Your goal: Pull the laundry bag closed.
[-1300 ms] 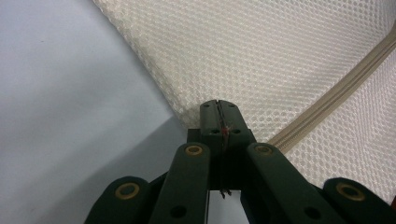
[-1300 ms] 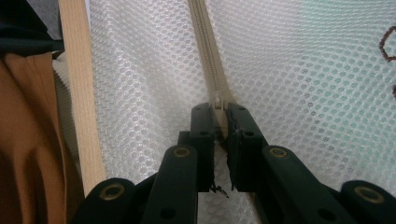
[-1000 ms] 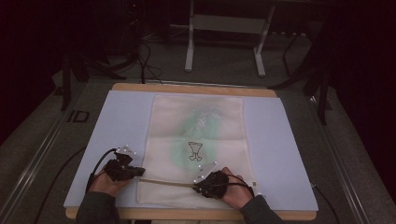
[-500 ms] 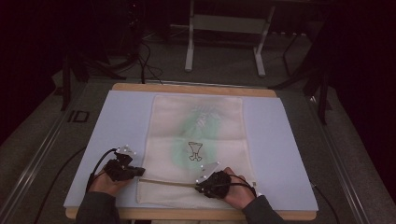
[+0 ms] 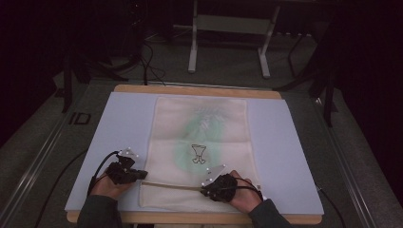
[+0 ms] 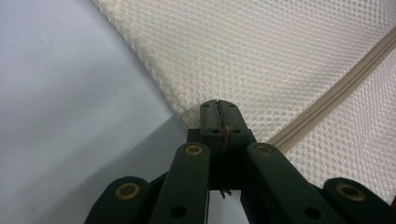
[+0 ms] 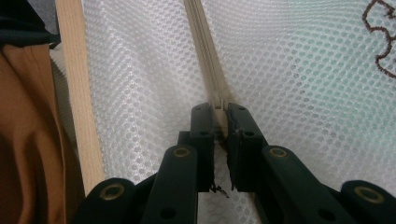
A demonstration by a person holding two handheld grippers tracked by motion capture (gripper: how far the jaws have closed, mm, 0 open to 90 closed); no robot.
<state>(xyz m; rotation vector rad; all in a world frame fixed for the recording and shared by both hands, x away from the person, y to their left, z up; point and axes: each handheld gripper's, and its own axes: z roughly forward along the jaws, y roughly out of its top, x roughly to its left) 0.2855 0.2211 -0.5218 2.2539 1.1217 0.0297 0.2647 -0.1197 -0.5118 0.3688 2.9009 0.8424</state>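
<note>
Mesh bag (image 5: 202,142) edge in both claws

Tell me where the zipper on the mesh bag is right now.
In the high view the zipper crosses the mesh bag near its front edge, stretched between the left claw and the right claw.

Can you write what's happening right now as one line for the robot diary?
left gripper: shut on mesh bag corner | right gripper: shut on zipper | both hands low at near edge | bag flat on table
</note>
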